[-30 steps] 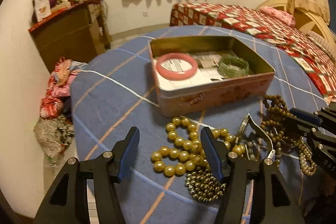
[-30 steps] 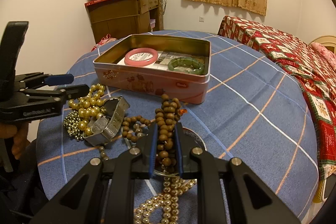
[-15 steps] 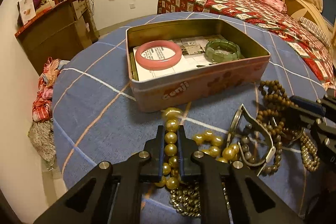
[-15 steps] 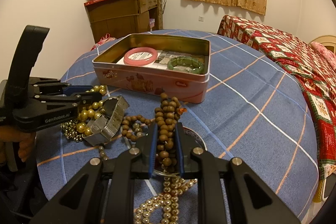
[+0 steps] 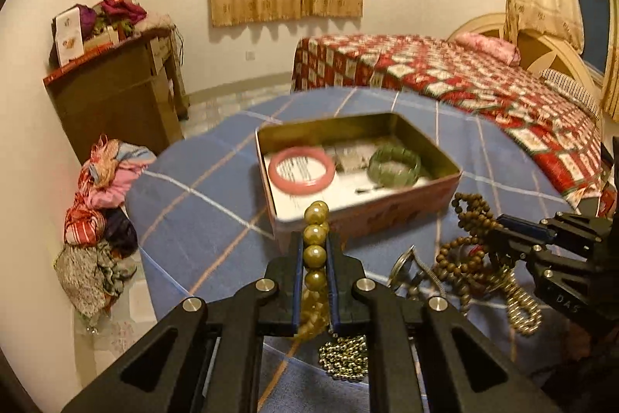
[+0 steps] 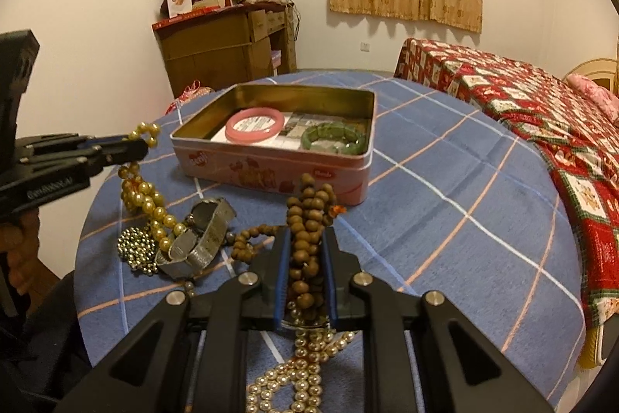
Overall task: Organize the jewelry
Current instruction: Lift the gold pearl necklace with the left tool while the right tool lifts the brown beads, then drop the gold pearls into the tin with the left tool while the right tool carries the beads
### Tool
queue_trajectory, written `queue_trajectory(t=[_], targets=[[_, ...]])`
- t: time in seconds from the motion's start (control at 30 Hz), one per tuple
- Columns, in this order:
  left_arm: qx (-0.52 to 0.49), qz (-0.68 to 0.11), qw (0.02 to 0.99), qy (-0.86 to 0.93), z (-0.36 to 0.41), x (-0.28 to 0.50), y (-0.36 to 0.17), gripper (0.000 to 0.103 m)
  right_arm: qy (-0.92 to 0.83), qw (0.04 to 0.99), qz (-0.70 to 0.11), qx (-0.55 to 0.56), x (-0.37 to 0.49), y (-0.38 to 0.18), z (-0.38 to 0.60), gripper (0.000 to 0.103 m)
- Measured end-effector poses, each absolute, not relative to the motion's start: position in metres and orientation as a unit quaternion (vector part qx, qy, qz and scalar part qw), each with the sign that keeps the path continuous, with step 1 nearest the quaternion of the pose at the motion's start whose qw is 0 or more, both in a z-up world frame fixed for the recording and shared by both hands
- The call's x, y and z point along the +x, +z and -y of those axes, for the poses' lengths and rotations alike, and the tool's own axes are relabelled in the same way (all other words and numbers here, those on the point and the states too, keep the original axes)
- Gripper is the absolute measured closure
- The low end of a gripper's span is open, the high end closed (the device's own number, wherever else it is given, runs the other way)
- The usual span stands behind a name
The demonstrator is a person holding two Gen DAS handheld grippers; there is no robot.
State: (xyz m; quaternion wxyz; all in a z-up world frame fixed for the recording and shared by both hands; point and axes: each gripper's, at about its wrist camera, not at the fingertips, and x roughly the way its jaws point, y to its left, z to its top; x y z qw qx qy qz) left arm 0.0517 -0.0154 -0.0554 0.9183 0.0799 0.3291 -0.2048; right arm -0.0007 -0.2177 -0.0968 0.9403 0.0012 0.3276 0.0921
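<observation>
Two tongs [image 5: 314, 250] [image 6: 305, 250], two bead strands [image 5: 314, 235] [image 6: 305, 239]

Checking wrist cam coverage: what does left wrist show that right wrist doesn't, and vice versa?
Left wrist only: the clothes pile on the floor, and the yellow bead string clamped between the left gripper's fingers.

Right wrist only: the pale bead strand below the right gripper, and the metal watch seen whole.

Both: the tin holding the pink bangle and green bracelet, the brown bead string held by the right gripper, the small ball chain, bed and cabinet.
</observation>
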Motion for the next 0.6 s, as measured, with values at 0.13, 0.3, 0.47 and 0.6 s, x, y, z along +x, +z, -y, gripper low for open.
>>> queue_trajectory(t=[0.13, 0.3, 0.47, 0.6], targets=[[0.072, -0.31, 0.923, -0.215, 0.015, 0.044, -0.039, 0.093, 0.091, 0.947, -0.309, 0.003, -0.005, -0.085, 0.219, 0.085], [0.065, -0.285, 0.93, -0.222, 0.01, 0.038, -0.017, 0.093, 0.09, 0.954, -0.284, 0.009, -0.009, -0.067, 0.22, 0.085], [0.073, -0.268, 0.936, -0.217, 0.012, 0.043, -0.004, 0.093, 0.09, 0.96, -0.267, 0.007, -0.008, -0.055, 0.221, 0.085], [0.082, -0.259, 0.937, -0.218, 0.016, 0.051, 0.001, 0.093, 0.085, 0.963, -0.258, 0.003, -0.004, -0.048, 0.224, 0.085]])
